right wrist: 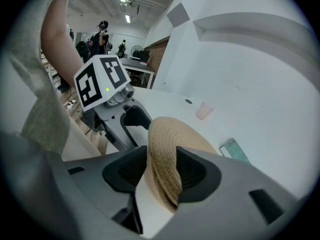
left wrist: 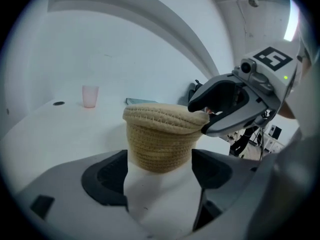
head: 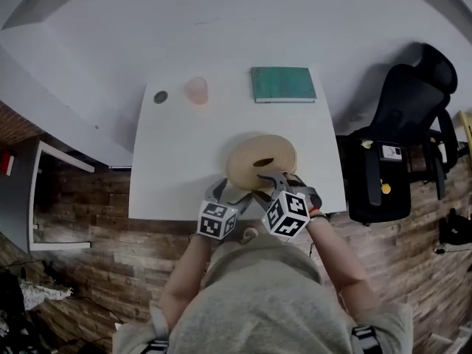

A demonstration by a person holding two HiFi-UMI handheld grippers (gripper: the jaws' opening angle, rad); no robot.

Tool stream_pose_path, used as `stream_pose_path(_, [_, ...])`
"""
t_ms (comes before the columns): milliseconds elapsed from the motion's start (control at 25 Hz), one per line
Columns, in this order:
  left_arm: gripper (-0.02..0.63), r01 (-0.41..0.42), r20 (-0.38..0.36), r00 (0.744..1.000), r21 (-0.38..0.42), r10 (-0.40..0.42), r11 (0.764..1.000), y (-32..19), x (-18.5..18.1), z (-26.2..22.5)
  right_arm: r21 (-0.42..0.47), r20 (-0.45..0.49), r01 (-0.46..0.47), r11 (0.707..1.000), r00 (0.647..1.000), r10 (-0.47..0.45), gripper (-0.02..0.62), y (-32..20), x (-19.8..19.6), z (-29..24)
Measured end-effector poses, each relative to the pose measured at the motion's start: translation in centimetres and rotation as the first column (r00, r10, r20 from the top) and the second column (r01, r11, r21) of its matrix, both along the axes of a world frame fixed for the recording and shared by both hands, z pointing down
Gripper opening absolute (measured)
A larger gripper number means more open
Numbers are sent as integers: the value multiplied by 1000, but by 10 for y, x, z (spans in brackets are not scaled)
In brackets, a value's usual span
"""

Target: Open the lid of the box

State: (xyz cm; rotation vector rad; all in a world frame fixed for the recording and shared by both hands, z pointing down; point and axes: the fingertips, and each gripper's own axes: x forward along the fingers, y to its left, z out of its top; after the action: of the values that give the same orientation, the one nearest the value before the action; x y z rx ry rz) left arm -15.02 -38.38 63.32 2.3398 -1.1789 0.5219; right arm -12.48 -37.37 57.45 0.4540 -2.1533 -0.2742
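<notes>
Item: round woven box with its lid resting on top, near the front edge of a white table. Left gripper: jaws wide apart, flanking the box's body. Right gripper: jaws wide, lid's rim between the pads (not clamped). Far edge of the table: pink cup, green book, small dark disc. Black chair stands to the right.
</notes>
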Motion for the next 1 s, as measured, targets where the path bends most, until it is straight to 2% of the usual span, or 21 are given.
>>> stream_pose_path(160, [368,-16,34,999,-2,16,1000,-10,3,8,8,-43,32,999,999,-32,178,-1,1,5])
stream_pose_path(320, [369,-54,40,998,-18,55,998,-17,10,10,22,-74,48,999,996,-46,143,-3,2,6])
stream_pose_path(680, [370,-54,34,998,-17,55,998,-17,13,11,4,-81,64,998,995,-63,127,-2,4,6])
stream_pose_path(880, [370,-53,36,998,-16,53,998,-16,13,11,29,-104,93,995,991,-90,115,-1,3,5])
stream_pose_path(1000, [370,-50,37,998,-17,51,999,-16,13,12,37,-82,91,995,993,-87,107,-2,3,-2])
